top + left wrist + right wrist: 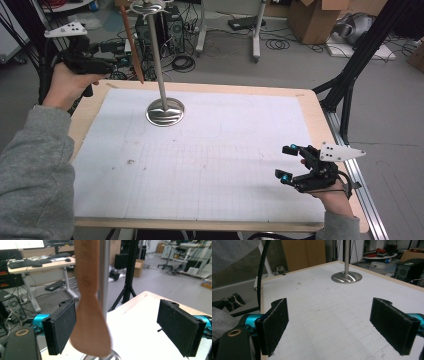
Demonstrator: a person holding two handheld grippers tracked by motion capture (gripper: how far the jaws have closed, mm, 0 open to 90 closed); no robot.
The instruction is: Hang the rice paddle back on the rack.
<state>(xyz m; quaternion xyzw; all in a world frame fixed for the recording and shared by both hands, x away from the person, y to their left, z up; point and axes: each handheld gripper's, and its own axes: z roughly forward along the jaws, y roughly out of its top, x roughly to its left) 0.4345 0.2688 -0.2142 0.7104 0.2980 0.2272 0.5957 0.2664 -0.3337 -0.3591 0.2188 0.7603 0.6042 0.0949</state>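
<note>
The wooden spatula (132, 45) hangs straight down from the hook at the top of the metal stand (158, 60), out past the far left corner of the table (310, 107). Its thin handle is up and its wide flat end is down, and the low end hangs above the table edge. No bowls or boxes stand on the table. The stand has a tall thin pole and a round shiny foot (165, 112) that sits on the white paper (200, 160) spread over the table. The left gripper (127, 59) is held up high by the left hand (67, 82), right beside the spatula. In the left gripper view, the spatula (90, 315) hangs between the two black jaws, closer to the jaw on the left side of that picture. That jaw looks very near the wide end, but I cannot tell if it touches. The other jaw is well apart from it. The jaws are spread wide and do not squeeze the spatula, so it has been let go. The pole stands just behind the spatula in that view. The right gripper (286, 162) rests low near the front right corner of the table, in the right hand (332, 195). Its jaws are spread wide too, with nothing between them. In the right gripper view, the foot of the stand (346, 277) sits far off across the paper.
</note>
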